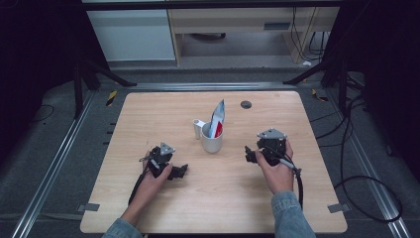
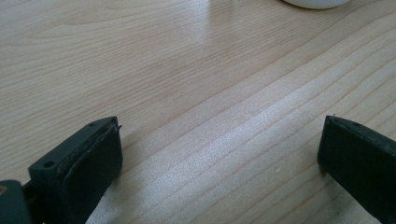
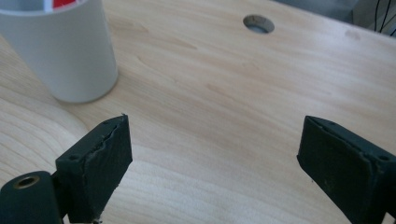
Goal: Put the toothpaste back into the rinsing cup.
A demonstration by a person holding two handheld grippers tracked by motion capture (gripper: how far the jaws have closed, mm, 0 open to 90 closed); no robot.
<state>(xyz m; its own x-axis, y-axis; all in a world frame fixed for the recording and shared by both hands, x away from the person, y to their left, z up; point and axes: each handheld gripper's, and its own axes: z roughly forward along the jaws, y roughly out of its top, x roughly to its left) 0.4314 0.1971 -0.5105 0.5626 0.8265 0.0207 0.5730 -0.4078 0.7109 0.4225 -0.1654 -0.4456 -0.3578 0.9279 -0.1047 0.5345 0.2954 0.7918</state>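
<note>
The work on the table (image 1: 148, 208) turns around the white mug (image 1: 212, 140), which stands upright near the middle of the wooden top, and the packet (image 1: 217, 119) that stands inside it. The packet is tall and thin, silver-blue with a red part low down; its long axis goes up, leaning a little to the right at the top, and it rises well above the rim. The mug's handle (image 1: 198, 124) points to the far left side.

The right gripper (image 1: 251, 154) is just beside the mug, on its right and a little nearer to the person. In the right gripper view the jaws stand wide apart with only bare wood between them, and the mug (image 3: 65, 51) is ahead and to the left of the left jaw — not between the two. So the mug lies off the line of these jaws; I judge the gripper must turn or shift to the left, and rise, before it can close on the packet's top.

The left gripper (image 1: 179, 171) rests lower on the table, to the left of the mug and nearer to the person. Its jaws are also wide and hold nothing. In the left gripper view the bottom of the mug (image 2: 317, 3) shows at the top edge, ahead and to the right.

Both grippers are near the mug — the right one seems a little closer and points more directly toward it.
</note>
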